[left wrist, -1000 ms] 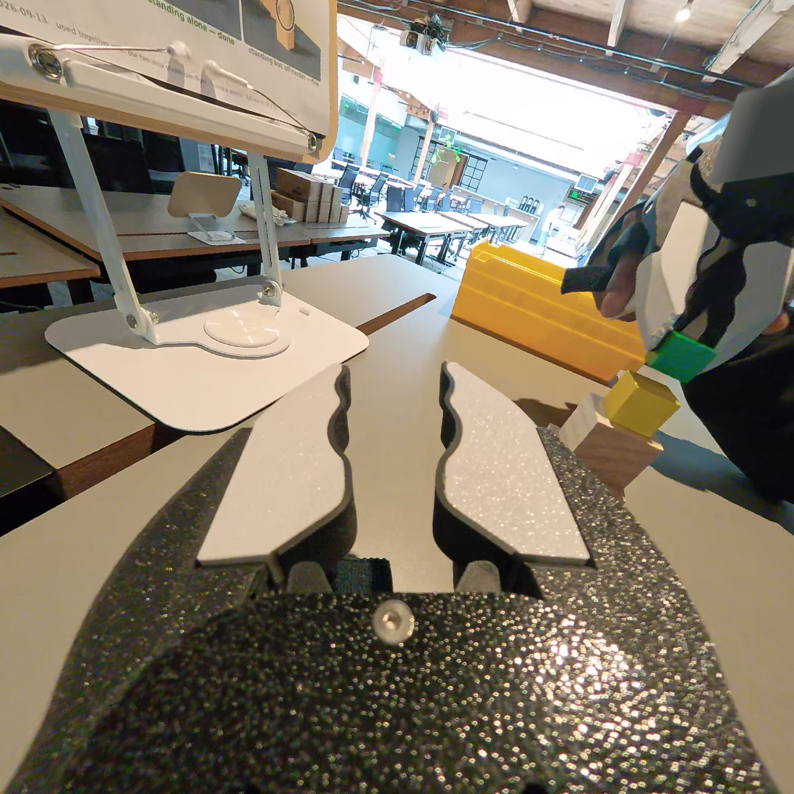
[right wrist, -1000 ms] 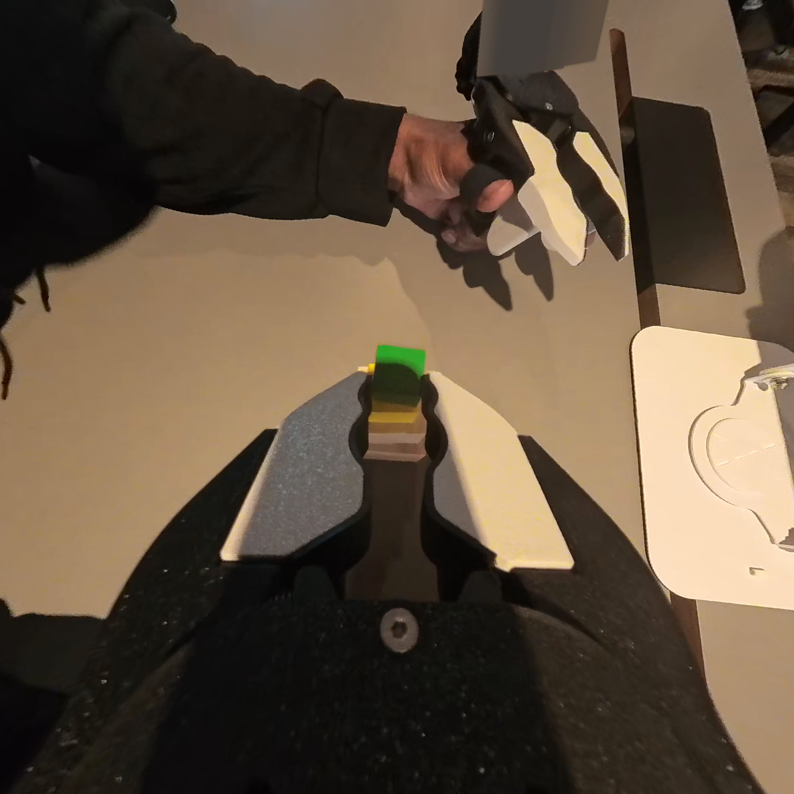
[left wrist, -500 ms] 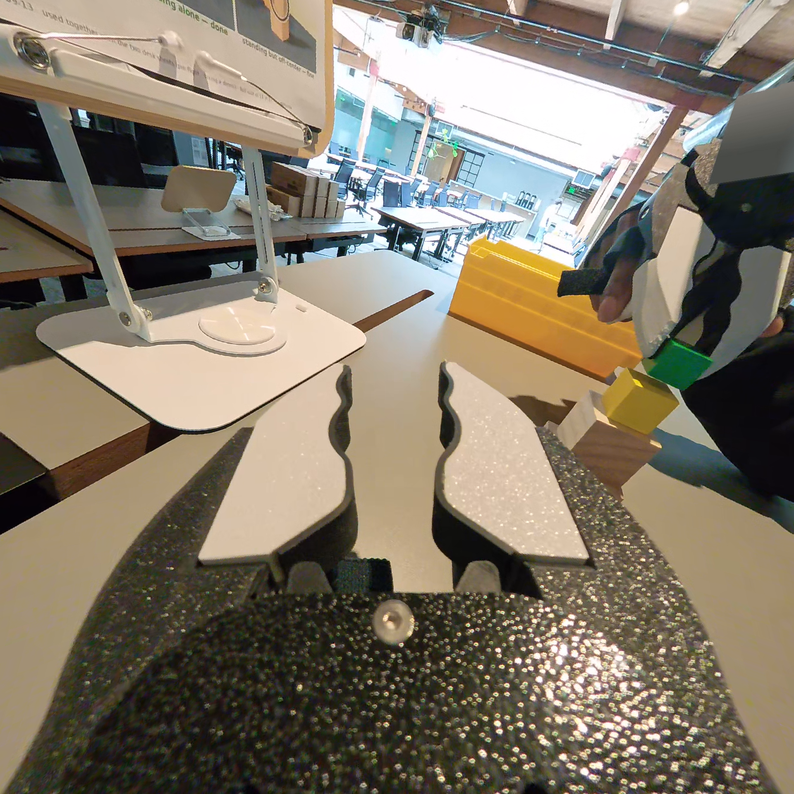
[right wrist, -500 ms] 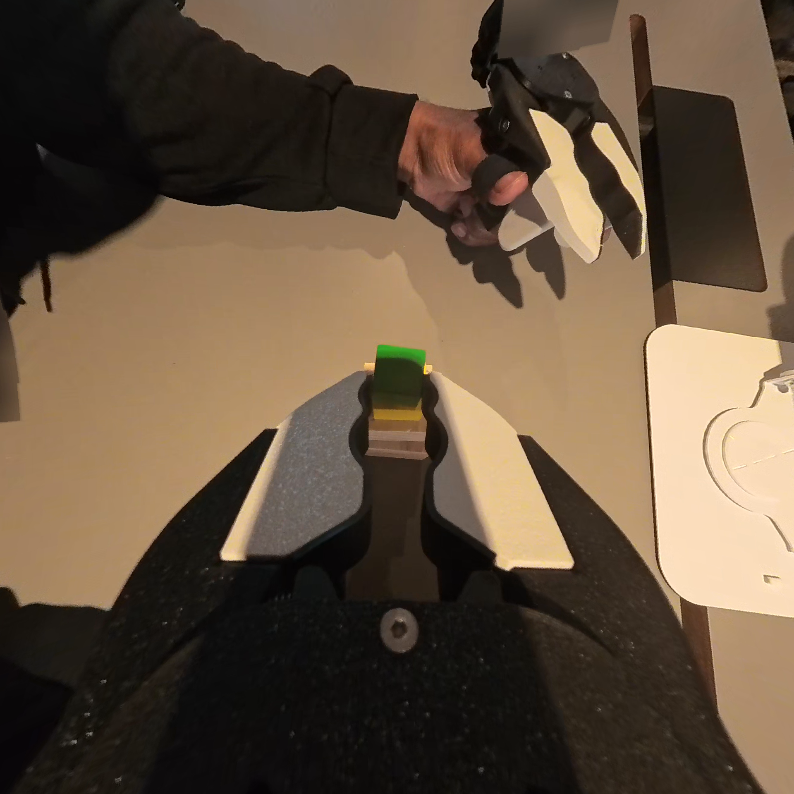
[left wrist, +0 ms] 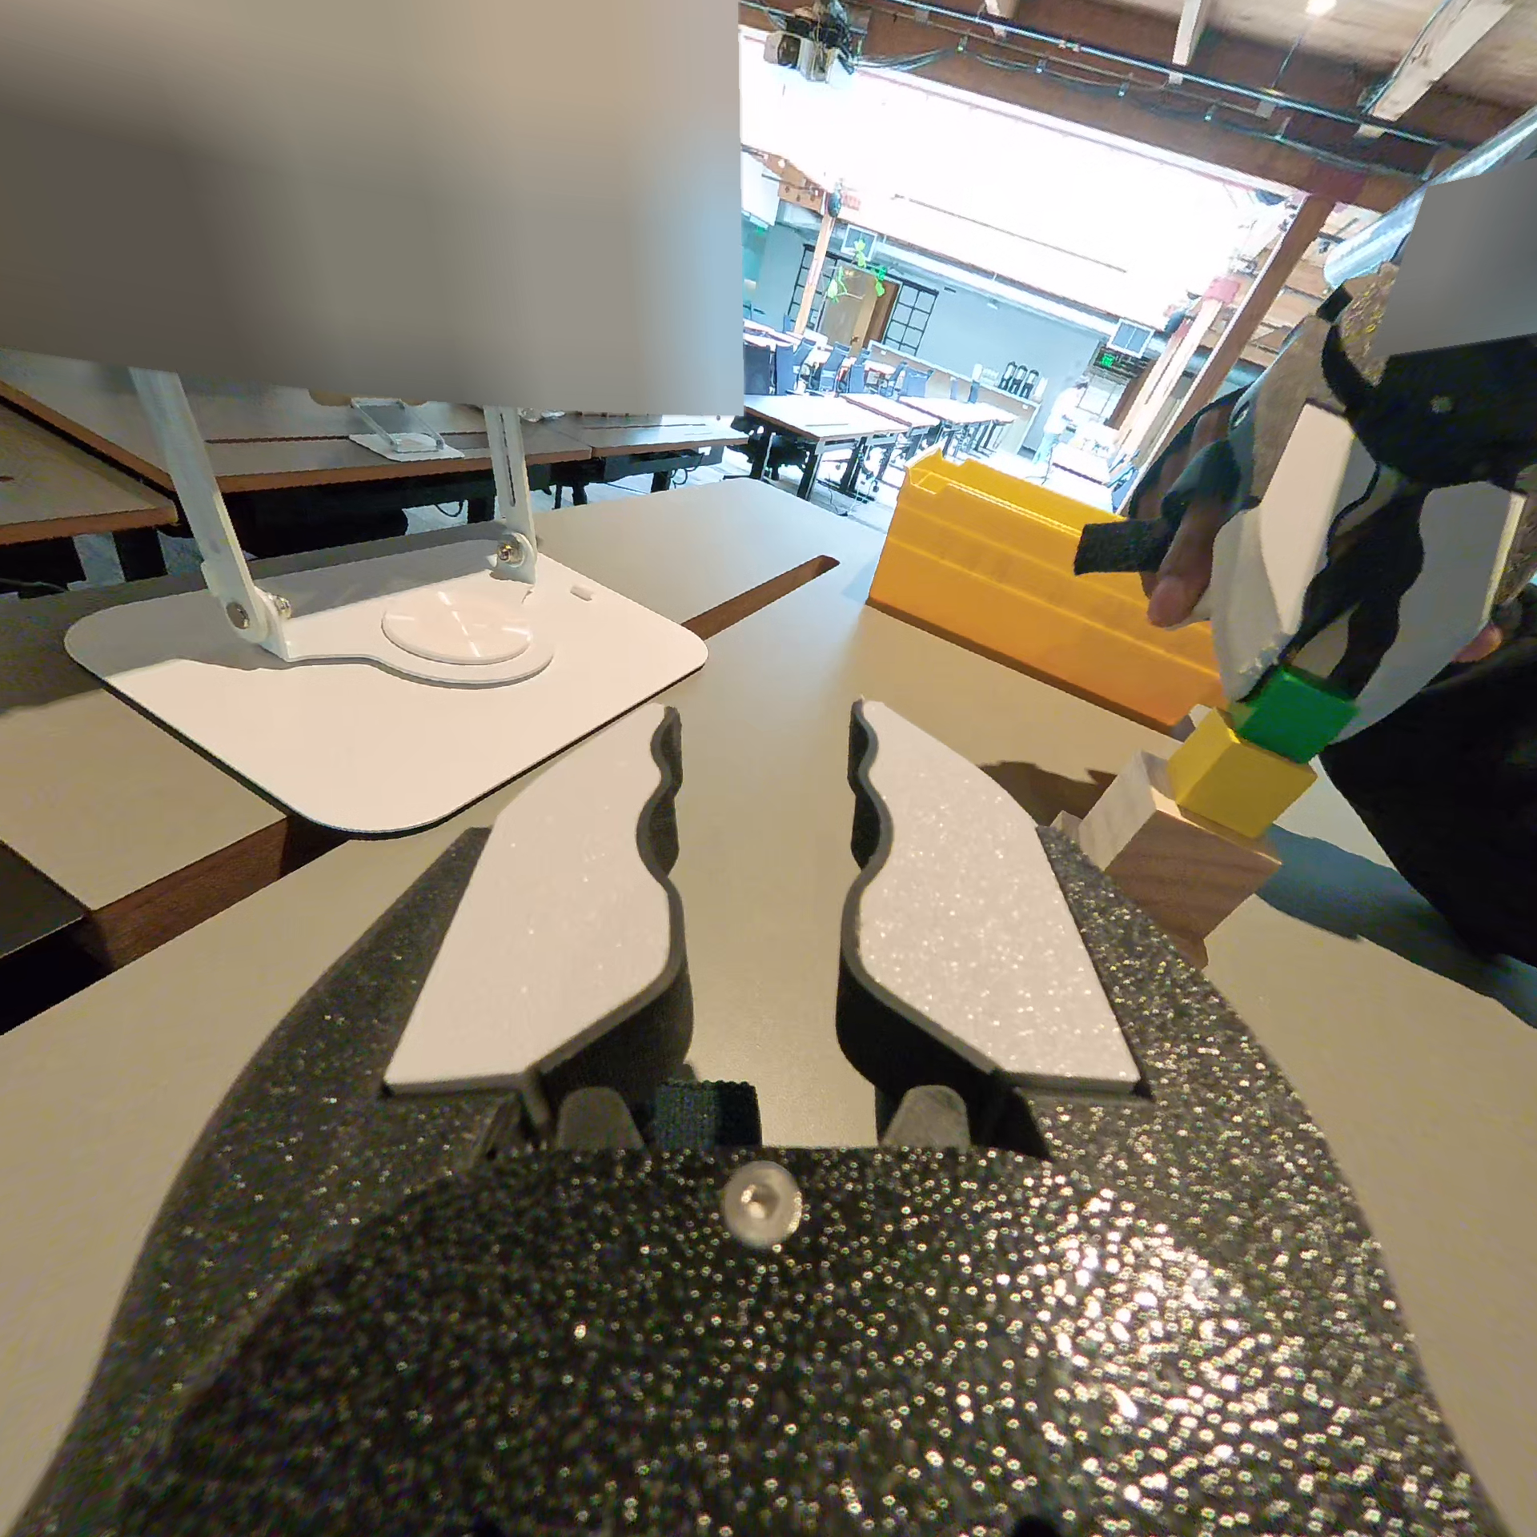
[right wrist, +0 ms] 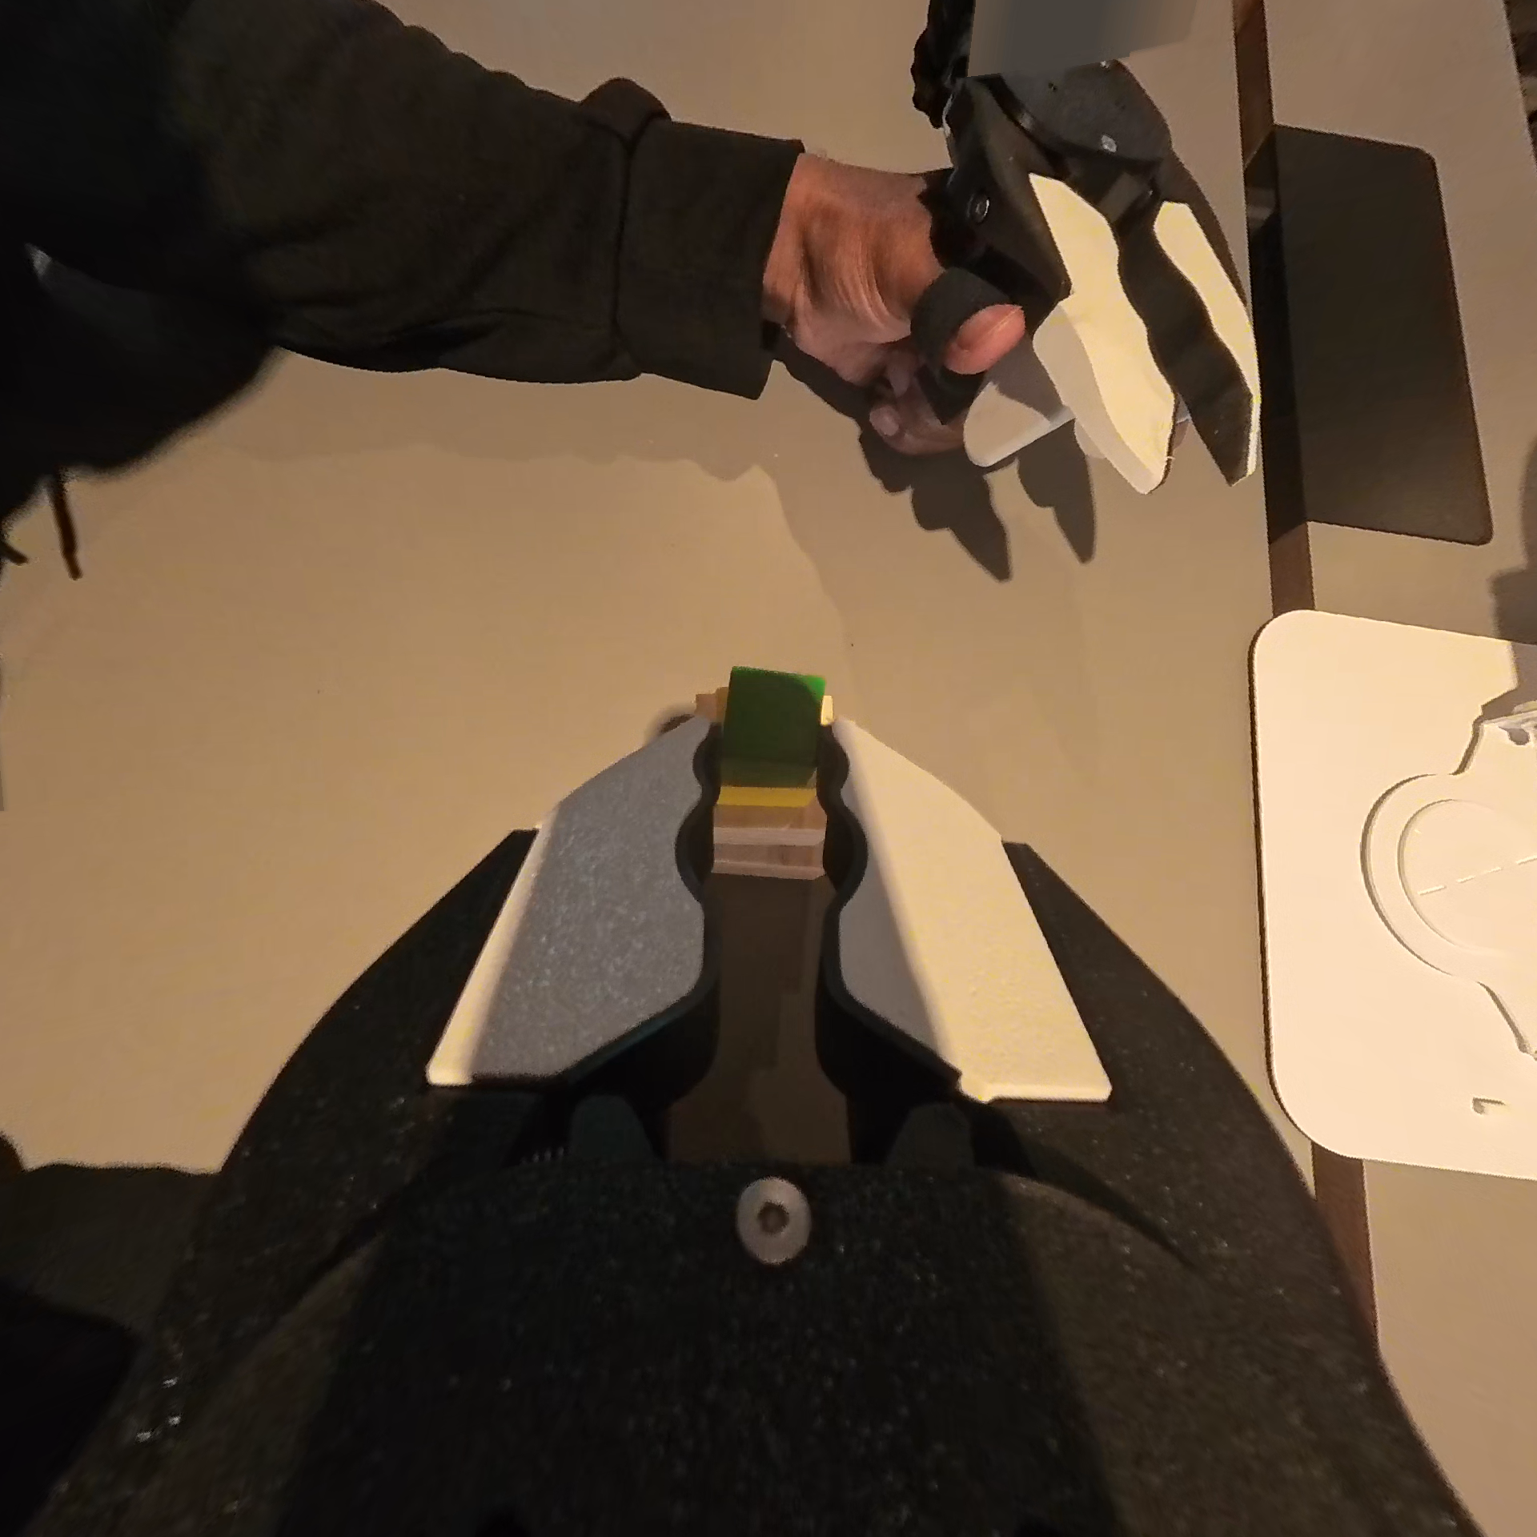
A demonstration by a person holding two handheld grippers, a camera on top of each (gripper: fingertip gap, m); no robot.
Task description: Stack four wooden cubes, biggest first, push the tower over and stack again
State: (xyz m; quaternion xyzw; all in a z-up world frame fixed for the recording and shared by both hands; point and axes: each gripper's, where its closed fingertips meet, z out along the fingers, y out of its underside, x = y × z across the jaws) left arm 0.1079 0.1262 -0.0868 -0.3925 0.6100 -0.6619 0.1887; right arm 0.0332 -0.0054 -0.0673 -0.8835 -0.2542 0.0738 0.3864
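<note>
A tower stands on the grey table point(left wrist: 765, 582). A small green cube point(left wrist: 1293, 724) rests on a yellow cube point(left wrist: 1239, 778), which sits on a plain wooden cube point(left wrist: 1181, 873). A bigger wooden cube under it is mostly hidden by my left gripper's body. My right gripper point(left wrist: 1302, 699) comes down from above, shut on the green cube. In the right wrist view the green cube point(right wrist: 769, 732) sits between my right gripper's point(right wrist: 769, 736) tips, with the yellow cube point(right wrist: 761, 797) and the wood point(right wrist: 765, 848) below. My left gripper point(left wrist: 761, 715) is open and empty, left of the tower.
A white stand base point(left wrist: 374, 707) lies on the table at the left and also shows in the right wrist view point(right wrist: 1372, 873). A yellow bin point(left wrist: 1023, 582) stands behind the tower. A black mat point(right wrist: 1372, 333) lies beyond my left gripper point(right wrist: 1189, 466), held by a hand with a dark sleeve point(right wrist: 416, 208).
My right gripper has lowered the green cube, which hung tilted above the yellow cube, so that it now rests on it. My left gripper has drifted slightly away from the tower.
</note>
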